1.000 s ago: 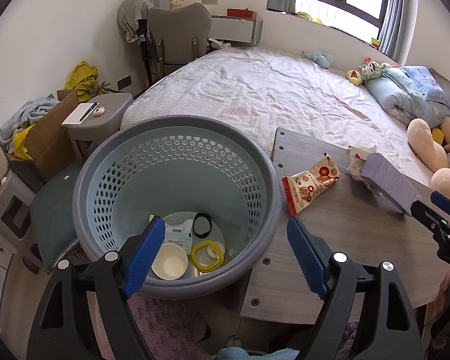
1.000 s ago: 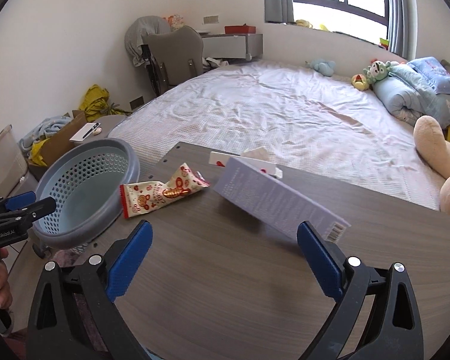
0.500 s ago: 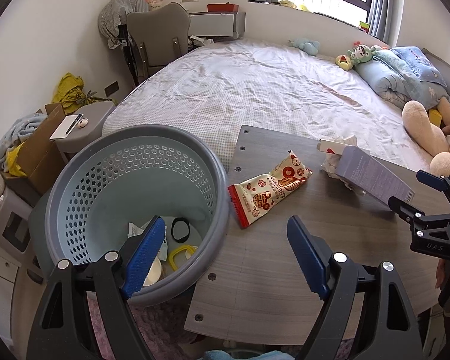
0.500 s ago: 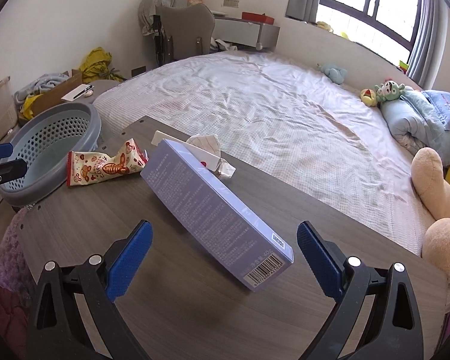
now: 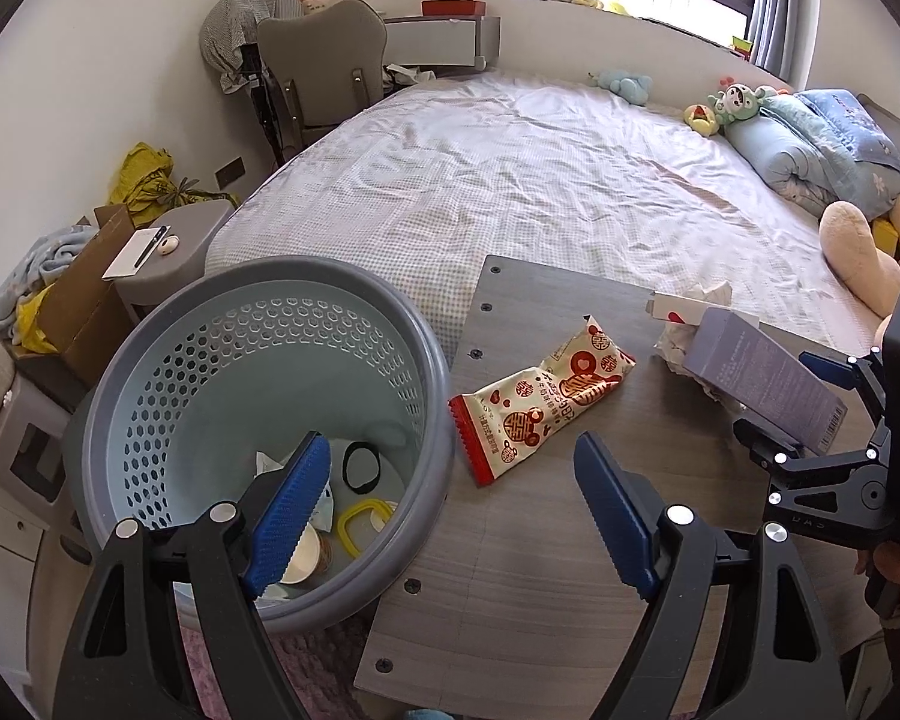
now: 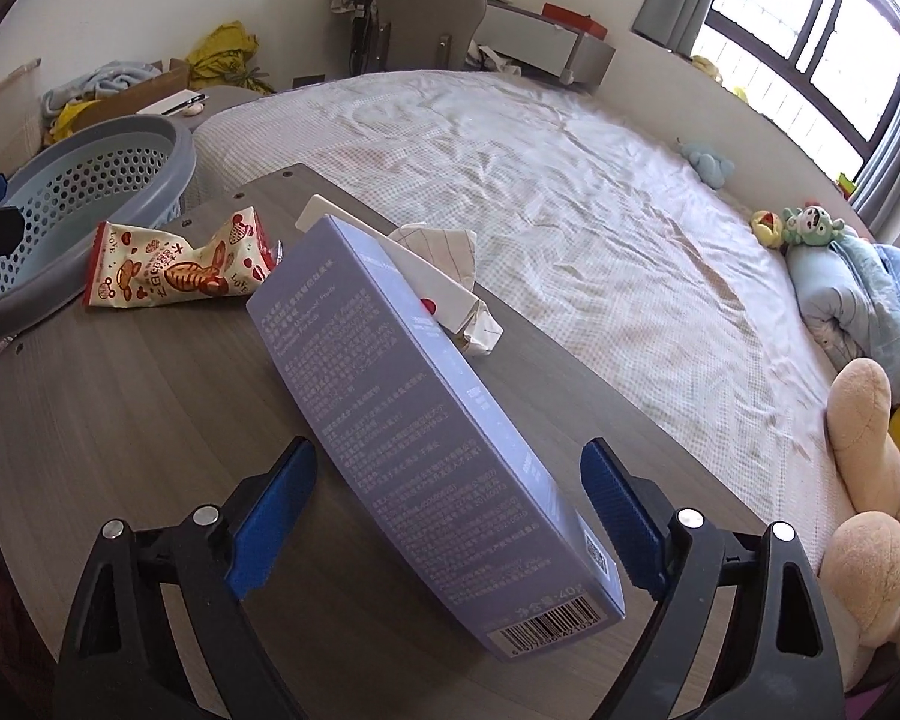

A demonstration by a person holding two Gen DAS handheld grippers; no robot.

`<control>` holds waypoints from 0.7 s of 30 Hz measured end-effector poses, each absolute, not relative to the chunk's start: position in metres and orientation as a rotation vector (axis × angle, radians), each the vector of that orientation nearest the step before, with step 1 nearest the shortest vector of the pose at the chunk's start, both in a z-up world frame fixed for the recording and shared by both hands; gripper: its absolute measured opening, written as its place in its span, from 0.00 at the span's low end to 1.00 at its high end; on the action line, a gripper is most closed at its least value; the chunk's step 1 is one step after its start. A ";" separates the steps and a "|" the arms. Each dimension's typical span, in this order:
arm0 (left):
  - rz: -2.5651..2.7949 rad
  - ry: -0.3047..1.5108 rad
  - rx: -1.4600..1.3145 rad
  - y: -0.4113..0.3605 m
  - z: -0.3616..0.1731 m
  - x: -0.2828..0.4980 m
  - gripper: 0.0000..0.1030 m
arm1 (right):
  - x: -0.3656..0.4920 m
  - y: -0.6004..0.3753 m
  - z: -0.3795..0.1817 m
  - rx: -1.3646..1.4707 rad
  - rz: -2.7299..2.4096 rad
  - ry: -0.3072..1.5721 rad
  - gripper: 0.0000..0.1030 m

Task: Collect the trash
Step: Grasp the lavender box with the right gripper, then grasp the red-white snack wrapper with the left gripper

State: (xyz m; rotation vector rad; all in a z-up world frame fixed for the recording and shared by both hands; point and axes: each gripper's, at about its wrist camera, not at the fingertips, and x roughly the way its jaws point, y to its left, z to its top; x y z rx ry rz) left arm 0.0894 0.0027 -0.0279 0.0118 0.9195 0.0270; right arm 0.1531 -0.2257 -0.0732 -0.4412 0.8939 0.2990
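A long purple box (image 6: 414, 420) lies propped on a grey wooden table (image 6: 120, 420). Its near end is between the fingers of my right gripper (image 6: 447, 450), whose jaws are closing; gaps still show on both sides. The left wrist view has the same gripper (image 5: 780, 402) straddling the box (image 5: 756, 372). A red-and-cream snack wrapper (image 5: 540, 402) lies near the table's left edge. Behind the box sit crumpled paper (image 6: 450, 258) and a small white carton (image 5: 672, 309). My left gripper (image 5: 450, 444) hangs open and empty over the rim of the grey perforated basket (image 5: 258, 276).
The basket holds a white cup (image 5: 303, 558), a yellow ring (image 5: 363, 525), a black ring and paper. A large bed (image 5: 540, 180) runs behind the table, with plush toys (image 6: 858, 480) at the right. A grey chair (image 5: 324, 72) and a stool with a cardboard box (image 5: 84, 312) stand at the left.
My right gripper has come down and rolled around the purple box, and its jaws have narrowed. My left gripper has shifted right, from over the basket toward the table edge.
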 end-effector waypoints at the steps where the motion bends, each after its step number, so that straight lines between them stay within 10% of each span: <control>1: 0.026 0.921 0.011 0.003 -0.028 0.090 0.77 | 0.153 -0.224 -0.075 -0.456 0.294 0.894 0.74; 21: -0.046 0.914 0.024 0.004 -0.038 0.078 0.77 | 0.092 -0.220 -0.058 -0.126 0.307 0.943 0.42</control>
